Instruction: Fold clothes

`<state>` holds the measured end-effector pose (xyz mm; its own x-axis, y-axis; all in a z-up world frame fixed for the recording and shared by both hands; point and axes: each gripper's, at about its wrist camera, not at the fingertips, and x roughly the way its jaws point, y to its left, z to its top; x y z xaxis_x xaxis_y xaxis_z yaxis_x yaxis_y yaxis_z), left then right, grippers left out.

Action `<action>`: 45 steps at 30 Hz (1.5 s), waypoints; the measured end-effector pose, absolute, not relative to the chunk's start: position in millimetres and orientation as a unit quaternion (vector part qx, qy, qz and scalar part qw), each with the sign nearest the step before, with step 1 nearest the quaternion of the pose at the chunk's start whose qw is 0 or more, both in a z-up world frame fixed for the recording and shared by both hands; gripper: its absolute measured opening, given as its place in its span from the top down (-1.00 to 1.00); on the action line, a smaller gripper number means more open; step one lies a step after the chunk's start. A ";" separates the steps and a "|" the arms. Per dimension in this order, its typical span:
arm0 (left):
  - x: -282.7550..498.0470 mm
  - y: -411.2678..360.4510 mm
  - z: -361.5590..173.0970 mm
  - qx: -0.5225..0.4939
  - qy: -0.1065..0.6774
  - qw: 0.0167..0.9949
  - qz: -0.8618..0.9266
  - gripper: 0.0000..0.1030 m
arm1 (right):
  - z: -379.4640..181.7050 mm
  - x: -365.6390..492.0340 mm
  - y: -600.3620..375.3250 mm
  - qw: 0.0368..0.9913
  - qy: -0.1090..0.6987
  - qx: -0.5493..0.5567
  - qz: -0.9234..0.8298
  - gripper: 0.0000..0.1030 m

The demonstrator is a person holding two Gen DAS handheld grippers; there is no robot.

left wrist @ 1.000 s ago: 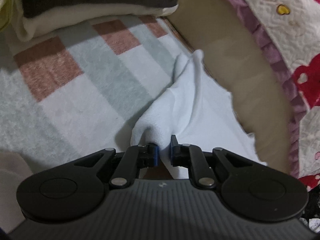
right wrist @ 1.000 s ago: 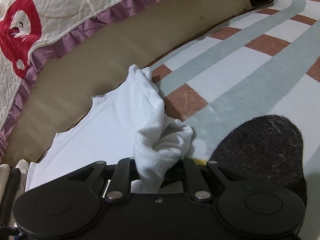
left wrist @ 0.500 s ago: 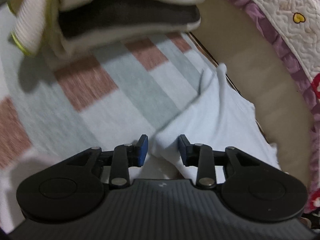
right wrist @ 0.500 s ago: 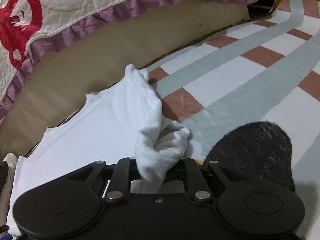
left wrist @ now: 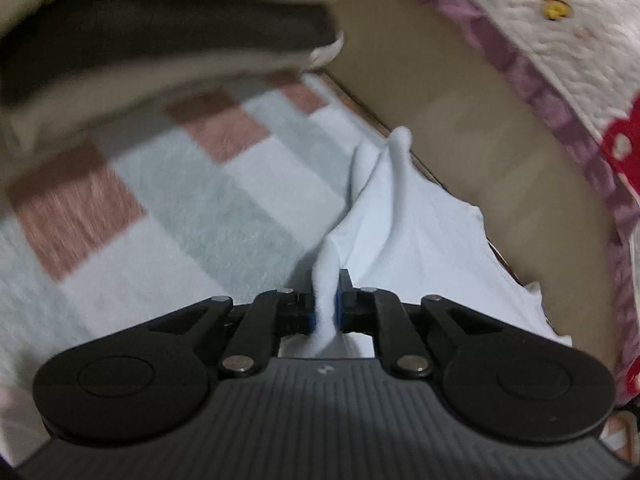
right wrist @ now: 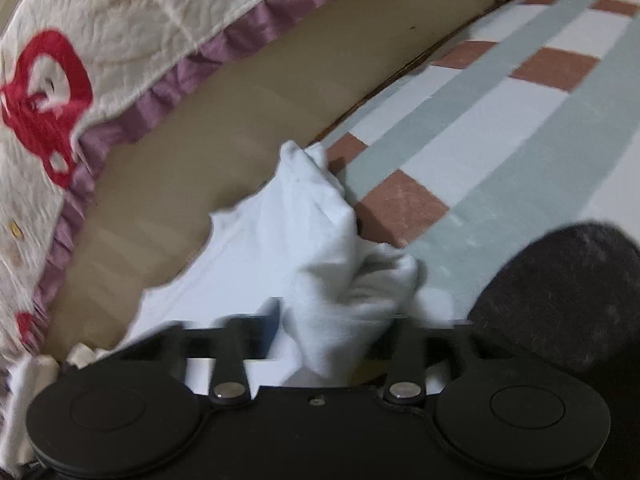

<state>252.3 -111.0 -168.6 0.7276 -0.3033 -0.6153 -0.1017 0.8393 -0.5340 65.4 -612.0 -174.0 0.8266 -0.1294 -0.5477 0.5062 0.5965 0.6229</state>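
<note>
Half a second before this moment the left tool [left wrist: 325, 300] stood with its blue pads apart, a ridge of cloth loose between them; at this moment the pads were pressed together on that ridge. The right tool [right wrist: 332, 344] had a bunched wad of the same cloth between its fingers in both earlier views, and the wad sat there as before. Its linkage was blurred and its pads were hidden under the wad, so I could not tell how firmly it gripped.

The cloth in question was a thin white knit garment [left wrist: 404, 232]. It lay on the checked white, grey-green and rust-brown woven blanket [left wrist: 208, 216], close along the foot of a tan padded wall [left wrist: 460, 112] at the right of the left view. In my judgement, both ends were now in hand, so the piece could be lifted or drawn taut for a fold. Whether this was an early or a late fold could not be settled.

Materials noted:
- The garment was soft and limp, and it creased into a raised seam where it was pinched. Its far edge was ragged in outline (a sleeve or a hem, not determinable).
- The blanket had a short, fuzzy pile.
- A folded stack of cream and dark brown cloths [left wrist: 160, 40] sat at far left, blurred.
- A cream quilted cover with a purple frill and red print [right wrist: 120, 52] overhung the wall.
- A dark charcoal rounded fuzzy fabric [right wrist: 560, 296] lay near right.
</note>
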 end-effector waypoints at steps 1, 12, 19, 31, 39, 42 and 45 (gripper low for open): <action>248.6 -111.5 -158.9 -0.269 0.360 0.891 -0.059 0.86 | -170.9 61.4 -615.8 0.860 0.227 0.419 -0.182 0.80; 191.2 -107.3 -123.6 -0.136 0.453 0.872 -0.124 0.87 | -105.2 -13.5 -605.8 0.856 0.338 0.352 -0.170 0.86; 178.8 -114.4 -92.0 0.023 0.406 0.910 -0.086 0.90 | -124.2 -26.5 -617.3 0.817 0.389 0.370 -0.208 0.64; 208.8 -156.3 -89.8 0.070 0.328 0.911 -0.240 0.23 | -86.3 -9.9 -631.7 0.889 0.302 0.286 -0.190 0.45; 296.1 -170.6 -120.0 -0.019 0.380 0.894 -0.236 0.23 | -94.3 80.8 -641.1 0.937 0.292 0.155 -0.111 0.19; 314.3 -164.7 -126.5 -0.078 0.393 0.881 -0.252 0.81 | -111.6 104.1 -662.3 0.930 0.299 0.178 -0.114 0.19; 314.2 -166.6 -127.9 -0.067 0.404 0.883 -0.229 0.89 | -121.1 119.0 -670.2 0.932 0.303 0.164 -0.113 0.19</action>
<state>314.2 -166.6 -127.9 0.5690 -0.4581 -0.6830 0.3496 0.8864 -0.3033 119.0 -670.2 -121.1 0.7906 -0.1112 -0.6022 0.3102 0.9206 0.2373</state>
